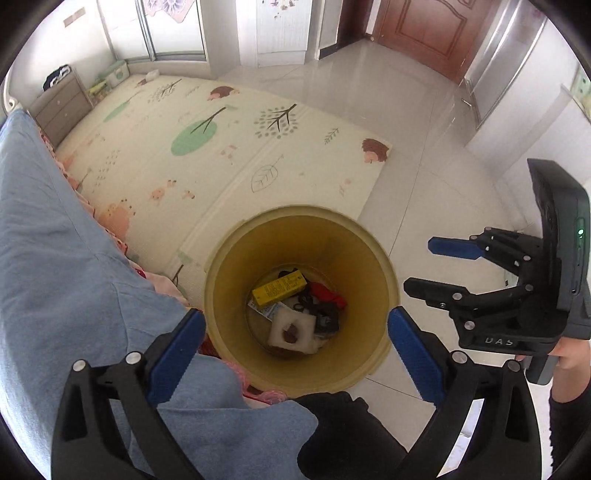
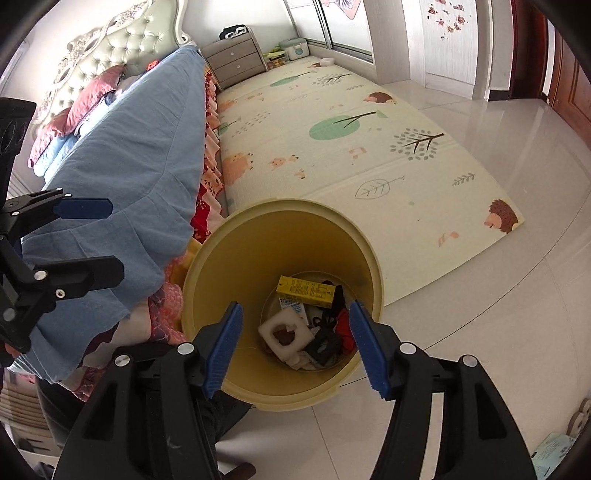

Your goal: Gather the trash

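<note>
A bedroom with a glossy pale tiled floor (image 1: 417, 122), where one cream play mat (image 2: 332, 147) printed with trees and hedgehogs lies flat beside one bed under a blue cover (image 2: 122, 155). One yellow bin (image 1: 229, 295) stands on the tiles at the corner of the mat, close against the hanging bedding.

In the bottom of the bin the trash lies in a loose heap: one yellow carton (image 2: 306, 292) on its side, one white foam piece (image 2: 282, 334) with a hole through it, one red scrap (image 1: 328, 295), some black bits (image 2: 325, 345) and a small printed paper (image 1: 267, 310); the black bits overlap too much to count.

There are two tools, both above the bin's mouth and pointing down into it. The left tool (image 1: 295, 354) has its blue pads spread wide, with nothing between them. The right tool (image 2: 295, 350) has its pads apart by a smaller gap, also empty.

One grey drawer chest (image 2: 236, 61) stands at the far end of the bed and one brown door (image 1: 428, 29) across the room. The blue cover and patterned bedding crowd the bin's left side; its mouth is unobstructed.
</note>
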